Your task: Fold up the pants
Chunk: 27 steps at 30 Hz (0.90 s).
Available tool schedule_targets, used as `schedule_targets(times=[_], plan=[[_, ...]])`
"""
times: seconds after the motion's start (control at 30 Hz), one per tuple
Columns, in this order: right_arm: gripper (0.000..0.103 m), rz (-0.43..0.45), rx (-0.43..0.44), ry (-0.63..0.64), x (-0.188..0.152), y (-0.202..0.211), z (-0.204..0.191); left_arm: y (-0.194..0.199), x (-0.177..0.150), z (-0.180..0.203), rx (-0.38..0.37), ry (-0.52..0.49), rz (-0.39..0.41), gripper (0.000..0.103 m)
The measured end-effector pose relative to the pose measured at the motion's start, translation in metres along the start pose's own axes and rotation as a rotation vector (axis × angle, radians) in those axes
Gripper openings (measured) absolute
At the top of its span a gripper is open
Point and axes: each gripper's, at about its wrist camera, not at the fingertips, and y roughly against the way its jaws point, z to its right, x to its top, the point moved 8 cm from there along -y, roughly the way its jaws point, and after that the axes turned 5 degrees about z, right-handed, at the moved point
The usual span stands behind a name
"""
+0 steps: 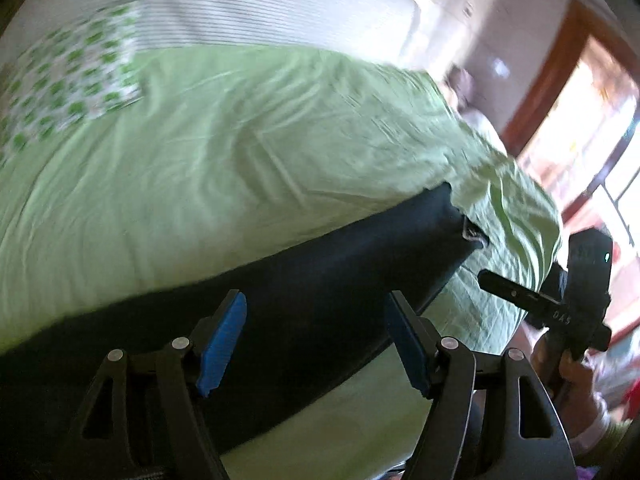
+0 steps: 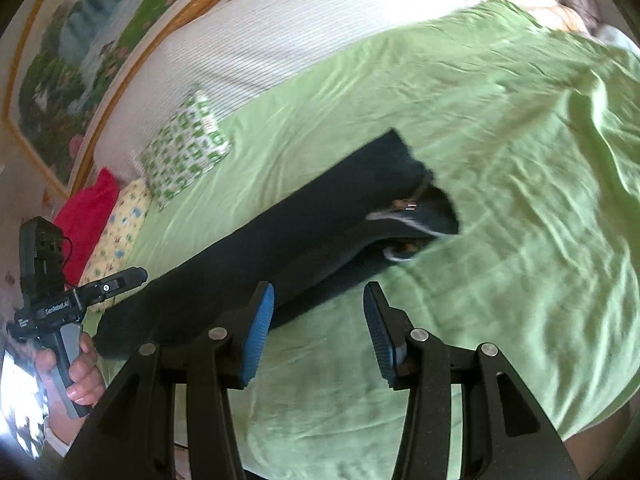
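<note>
Dark navy pants (image 1: pixel 280 280) lie stretched in a long strip on a green bedsheet (image 1: pixel 240 140), folded lengthwise, waistband end far. In the right wrist view the pants (image 2: pixel 320 216) run diagonally, with white drawstrings at the waist. My left gripper (image 1: pixel 316 340) is open and empty, hovering over the middle of the pants. My right gripper (image 2: pixel 318 332) is open and empty, over the pants' lower edge and the sheet. The left gripper also shows in the right wrist view (image 2: pixel 120 280) near the leg end. The right gripper shows in the left wrist view (image 1: pixel 516 292) beyond the bed's edge.
A green-patterned pillow (image 2: pixel 184 148), a yellow pillow (image 2: pixel 120 228) and a red cushion (image 2: pixel 86 216) lie at the bed's head. A striped white headboard (image 2: pixel 280 32) and a framed painting (image 2: pixel 80 60) stand behind. A window with a wooden frame (image 1: pixel 560 100) is to the right.
</note>
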Motion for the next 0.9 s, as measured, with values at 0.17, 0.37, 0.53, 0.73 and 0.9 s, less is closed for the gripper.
schedule_targets(times=[0.17,0.37,0.53,0.73,0.9], plan=[[0.054,0.01,0.006,-0.062,0.004,0.0,0.017,-0.033,0.028,0.029,-0.052,-0.115,-0.078,0.074],[0.054,0.018,0.021,-0.135,0.009,-0.004,0.03,-0.075,0.04,0.063,-0.142,-0.223,-0.195,0.074],[0.054,0.022,0.049,-0.21,0.012,-0.009,0.043,-0.11,0.044,0.08,-0.174,-0.298,-0.288,0.074],[0.054,0.034,0.06,-0.271,0.022,-0.016,0.052,-0.143,0.053,0.092,-0.211,-0.304,-0.334,0.074],[0.054,0.046,0.061,-0.261,0.026,-0.019,0.051,-0.163,0.057,0.105,-0.273,-0.287,-0.37,0.074]])
